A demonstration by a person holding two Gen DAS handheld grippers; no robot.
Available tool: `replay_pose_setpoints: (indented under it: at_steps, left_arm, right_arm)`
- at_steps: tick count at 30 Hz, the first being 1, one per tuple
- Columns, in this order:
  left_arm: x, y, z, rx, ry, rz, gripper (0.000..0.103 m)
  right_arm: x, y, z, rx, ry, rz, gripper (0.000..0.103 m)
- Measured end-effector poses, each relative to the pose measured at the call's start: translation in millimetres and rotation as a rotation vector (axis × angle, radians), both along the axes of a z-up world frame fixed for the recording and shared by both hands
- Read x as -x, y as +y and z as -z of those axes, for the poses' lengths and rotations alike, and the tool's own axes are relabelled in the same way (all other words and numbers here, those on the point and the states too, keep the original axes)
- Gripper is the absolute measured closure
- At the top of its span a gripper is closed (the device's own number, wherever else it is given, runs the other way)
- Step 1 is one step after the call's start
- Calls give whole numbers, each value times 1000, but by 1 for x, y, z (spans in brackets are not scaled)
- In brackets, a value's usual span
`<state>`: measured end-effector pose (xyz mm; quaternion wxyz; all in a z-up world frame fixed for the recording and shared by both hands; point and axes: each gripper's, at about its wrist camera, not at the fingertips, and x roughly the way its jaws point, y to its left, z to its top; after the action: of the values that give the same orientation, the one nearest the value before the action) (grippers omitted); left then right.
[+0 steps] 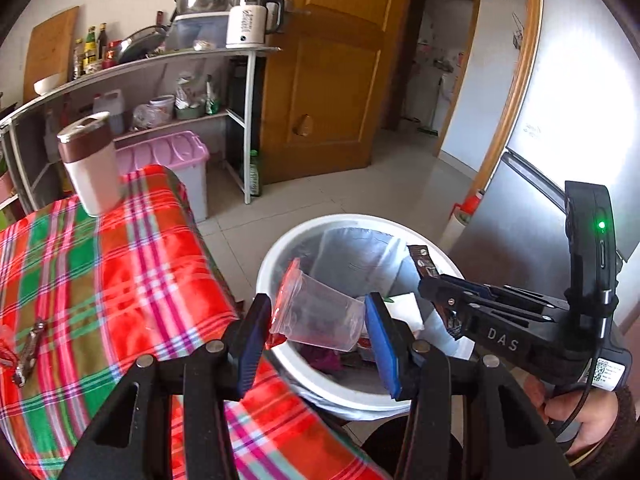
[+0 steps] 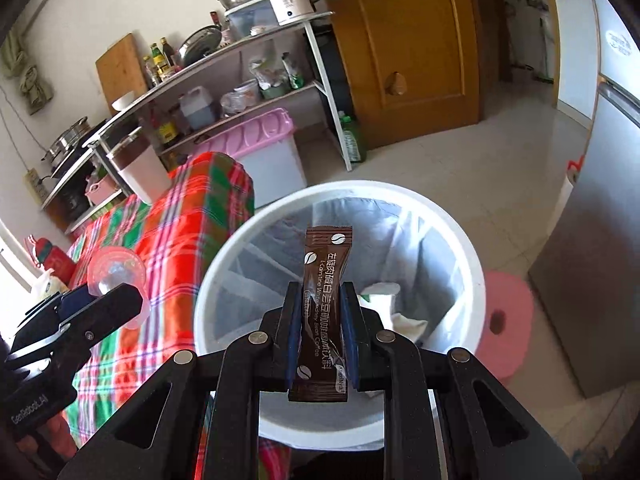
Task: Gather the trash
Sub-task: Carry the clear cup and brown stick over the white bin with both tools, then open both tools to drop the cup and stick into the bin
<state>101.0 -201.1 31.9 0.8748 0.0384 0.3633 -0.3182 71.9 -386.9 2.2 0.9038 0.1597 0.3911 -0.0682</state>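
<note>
Left gripper: clamped on one clear plastic cup, held above the bin's rim.
Right gripper: pinching one brown coffee sachet over the bin.
Bin: one white lined trash bin beside the plaid-covered table.
Table: one tumbler, one wrapper.

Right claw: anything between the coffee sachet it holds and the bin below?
Nothing. In the right wrist view the coffee sachet, clamped in the right claw, hangs directly over the open white bin; only air separates them.
</note>
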Motion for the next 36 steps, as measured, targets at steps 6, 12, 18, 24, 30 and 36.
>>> replay_pose_setpoints:
  at_steps: [6, 12, 18, 24, 30, 36]
  left_arm:
    - [-6, -24, 18, -20, 53, 30, 53]
    - [-10, -33, 30, -40, 89, 39, 53]
    - [-11, -35, 34, -51, 95, 35, 52]
    - [-11, -34, 32, -50, 92, 31, 45]
    - [-7, -27, 29, -38, 83, 25, 41]
    - [-3, -13, 23, -23, 75, 7, 40]
  right_arm:
    - [-6, -11, 14, -3, 43, 14, 83]
    - [-8, -21, 28, 9, 83, 40, 83]
    - [-10, -28, 35, 7, 114, 54, 82]
    - [-8, -28, 34, 15, 115, 63, 82]
    - [-4, -25, 31, 10, 106, 72, 77]
    - [1, -19, 25, 9, 93, 71, 68]
